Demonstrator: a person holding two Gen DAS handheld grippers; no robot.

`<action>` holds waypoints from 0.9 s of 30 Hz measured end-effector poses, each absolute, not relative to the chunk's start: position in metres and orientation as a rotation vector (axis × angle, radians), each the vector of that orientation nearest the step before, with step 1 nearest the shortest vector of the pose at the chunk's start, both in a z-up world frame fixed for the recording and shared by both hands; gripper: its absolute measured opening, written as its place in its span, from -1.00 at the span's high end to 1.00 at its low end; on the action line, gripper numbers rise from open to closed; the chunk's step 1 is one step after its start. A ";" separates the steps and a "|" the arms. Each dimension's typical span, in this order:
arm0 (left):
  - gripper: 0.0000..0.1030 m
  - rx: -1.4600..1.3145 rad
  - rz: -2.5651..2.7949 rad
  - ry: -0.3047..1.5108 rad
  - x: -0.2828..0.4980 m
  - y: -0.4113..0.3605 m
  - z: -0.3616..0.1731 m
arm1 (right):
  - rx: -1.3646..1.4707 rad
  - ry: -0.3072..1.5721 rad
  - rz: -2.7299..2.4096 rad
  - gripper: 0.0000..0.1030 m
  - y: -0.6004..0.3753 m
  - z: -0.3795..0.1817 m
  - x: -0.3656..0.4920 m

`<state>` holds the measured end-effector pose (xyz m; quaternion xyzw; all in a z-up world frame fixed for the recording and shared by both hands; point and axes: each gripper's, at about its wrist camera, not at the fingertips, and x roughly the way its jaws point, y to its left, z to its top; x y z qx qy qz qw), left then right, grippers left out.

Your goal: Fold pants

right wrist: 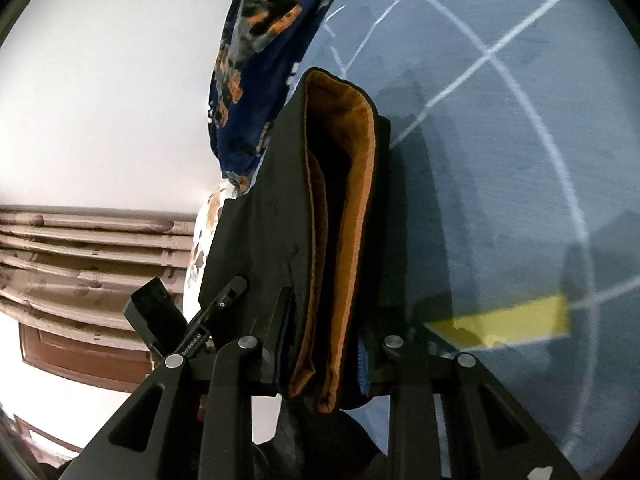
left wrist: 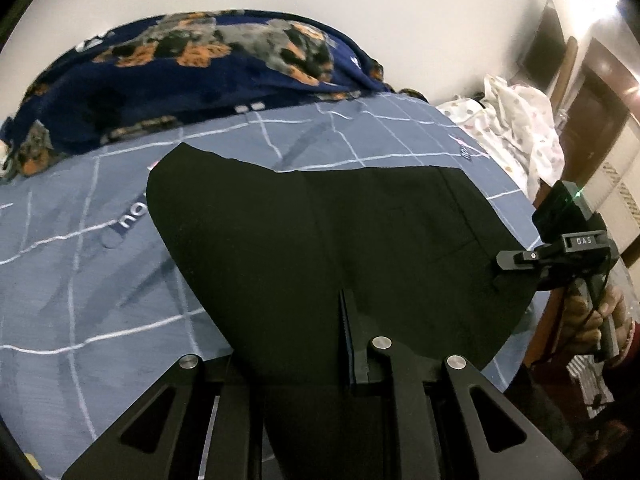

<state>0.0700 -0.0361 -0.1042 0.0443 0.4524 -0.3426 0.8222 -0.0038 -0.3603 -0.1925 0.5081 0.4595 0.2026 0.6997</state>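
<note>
Black pants [left wrist: 328, 248] lie spread on a blue checked bedsheet [left wrist: 80, 280]. My left gripper [left wrist: 320, 344] is shut on their near edge; the cloth covers one finger and the other finger [left wrist: 352, 344] shows. In the left wrist view my right gripper [left wrist: 508, 260] grips the pants' right edge. In the right wrist view my right gripper [right wrist: 324, 344] is shut on the waistband, where the orange lining [right wrist: 348, 200] of the pants [right wrist: 272, 240] shows. The left gripper [right wrist: 232, 292] shows beside it at lower left.
A navy blanket with orange and grey patches [left wrist: 180, 72] is heaped at the back of the bed. A white dotted cloth [left wrist: 516, 128] lies at the right edge. A yellow patch [right wrist: 512, 320] lies on the sheet [right wrist: 520, 160]. Wooden furniture [right wrist: 80, 248] stands beyond the bed.
</note>
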 end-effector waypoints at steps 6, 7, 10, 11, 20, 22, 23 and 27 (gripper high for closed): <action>0.68 0.111 -0.692 0.927 0.079 -0.018 -0.095 | 1.109 1.025 0.480 0.52 -0.342 -0.184 0.017; 0.68 0.111 -0.687 0.923 0.081 -0.014 -0.094 | 1.106 1.027 0.484 0.52 -0.340 -0.183 0.020; 0.68 0.111 -0.669 0.913 0.088 -0.007 -0.091 | 1.094 1.029 0.493 0.52 -0.333 -0.179 0.027; 0.68 0.109 -0.662 0.910 0.091 -0.003 -0.091 | 1.091 1.030 0.495 0.52 -0.331 -0.177 0.030; 0.68 0.102 -0.617 0.884 0.117 0.016 -0.086 | 1.070 1.039 0.519 0.52 -0.310 -0.167 0.068; 0.68 0.101 -0.607 0.880 0.124 0.020 -0.085 | 1.067 1.038 0.524 0.52 -0.307 -0.165 0.073; 0.68 0.101 -0.602 0.877 0.128 0.022 -0.085 | 1.063 1.038 0.527 0.52 -0.306 -0.165 0.077; 0.68 0.104 -0.583 0.867 0.142 0.028 -0.084 | 1.055 1.039 0.537 0.52 -0.298 -0.163 0.094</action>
